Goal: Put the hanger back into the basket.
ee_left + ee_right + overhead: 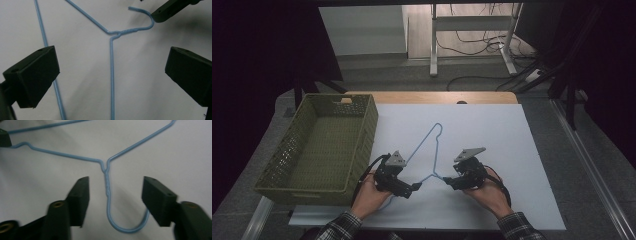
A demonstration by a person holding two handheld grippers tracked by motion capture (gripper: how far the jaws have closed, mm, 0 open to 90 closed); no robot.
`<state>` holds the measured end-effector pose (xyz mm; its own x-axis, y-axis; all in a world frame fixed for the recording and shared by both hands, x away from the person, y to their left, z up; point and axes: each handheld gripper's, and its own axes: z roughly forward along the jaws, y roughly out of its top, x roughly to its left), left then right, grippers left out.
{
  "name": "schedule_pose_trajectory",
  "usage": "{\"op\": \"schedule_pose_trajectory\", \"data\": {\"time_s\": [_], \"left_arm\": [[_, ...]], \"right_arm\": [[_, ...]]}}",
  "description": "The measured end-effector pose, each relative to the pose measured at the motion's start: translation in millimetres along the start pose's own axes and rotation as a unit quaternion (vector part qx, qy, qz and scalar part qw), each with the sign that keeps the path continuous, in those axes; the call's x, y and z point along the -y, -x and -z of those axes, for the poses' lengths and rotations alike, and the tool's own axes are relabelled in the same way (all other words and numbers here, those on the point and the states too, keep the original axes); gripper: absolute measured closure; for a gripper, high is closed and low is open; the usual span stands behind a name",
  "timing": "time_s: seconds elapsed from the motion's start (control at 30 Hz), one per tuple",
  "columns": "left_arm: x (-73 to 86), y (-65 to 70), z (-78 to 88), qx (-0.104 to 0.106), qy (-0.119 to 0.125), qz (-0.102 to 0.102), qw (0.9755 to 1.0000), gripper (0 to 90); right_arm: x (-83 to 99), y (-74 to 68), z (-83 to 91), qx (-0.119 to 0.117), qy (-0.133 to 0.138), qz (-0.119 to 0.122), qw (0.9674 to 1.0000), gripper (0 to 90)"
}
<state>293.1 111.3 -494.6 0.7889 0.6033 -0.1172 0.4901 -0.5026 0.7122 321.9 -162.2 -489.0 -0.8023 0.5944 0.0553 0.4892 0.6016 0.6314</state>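
High view: blue wire hanger lies flat on the white desk, centre of frame, right of the green basket. Left claw sits low at the hanger's lower left arm; right claw is at the hook end, lower centre. Both hands come in from the bottom edge.

Left claw view: left claw jaws stand wide apart, one hanger arm running up between them, nothing pinched. The right claw's tip appears upper right, at the hook's bend.

Right claw view: right claw jaws are half apart, straddling the hook and its twisted neck; pads not yet on the wire.

Judgement: close the right claw squarely on the twisted neck, where the wire is thickest, not on the springy hook. Keep low; thin wire slips easily.

The high view gives the basket and layout; the claw views alone show the gaps at the wire.
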Motion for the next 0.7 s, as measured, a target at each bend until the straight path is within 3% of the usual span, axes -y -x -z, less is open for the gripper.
{"op": "schedule_pose_trajectory", "data": {"time_s": [0.07,0.1,0.13,0.17,0.2,0.27,0.5,0.53,0.7], "left_arm": [[0.3,0.2,-1.0,-0.002,-0.003,-0.006,1.0000,0.0],[0.3,0.2,-1.0,-0.002,-0.003,-0.006,1.0000,0.0],[0.2,0.9,-2.1,0.001,-0.003,-0.003,1.0000,0.0],[0.2,0.9,-2.1,0.001,-0.003,-0.003,1.0000,0.0],[-0.1,1.6,-2.9,0.004,-0.007,-0.006,1.0000,0.2],[0.1,2.0,-3.3,0.010,-0.007,-0.007,0.9999,0.3],[0.4,4.4,-8.5,0.015,-0.025,-0.009,0.9995,1.8],[0.4,4.4,-8.5,0.015,-0.025,-0.009,0.9995,2.3],[0.8,2.6,-8.9,0.010,-0.038,-0.015,0.9991,9.4]], "right_arm": [[-0.1,-1.7,-5.2,0.000,-0.009,0.008,0.9999,50.8],[-0.1,-1.7,-5.2,0.000,-0.009,0.008,0.9999,50.8],[0.2,-2.6,-10.0,0.002,-0.017,0.021,0.9996,58.6],[0.2,-2.6,-10.0,0.002,-0.017,0.021,0.9996,58.6],[0.4,-3.5,-14.3,-0.002,-0.023,0.027,0.9994,65.7],[0.3,-5.2,-18.4,-0.001,-0.028,0.031,0.9991,70.2],[2.2,-5.7,-30.3,0.001,-0.056,0.039,0.9977,79.0],[1.9,-5.8,-30.3,0.001,-0.056,0.038,0.9977,83.9],[-0.6,-9.3,-29.3,0.009,-0.062,0.046,0.9970,86.4]]}}
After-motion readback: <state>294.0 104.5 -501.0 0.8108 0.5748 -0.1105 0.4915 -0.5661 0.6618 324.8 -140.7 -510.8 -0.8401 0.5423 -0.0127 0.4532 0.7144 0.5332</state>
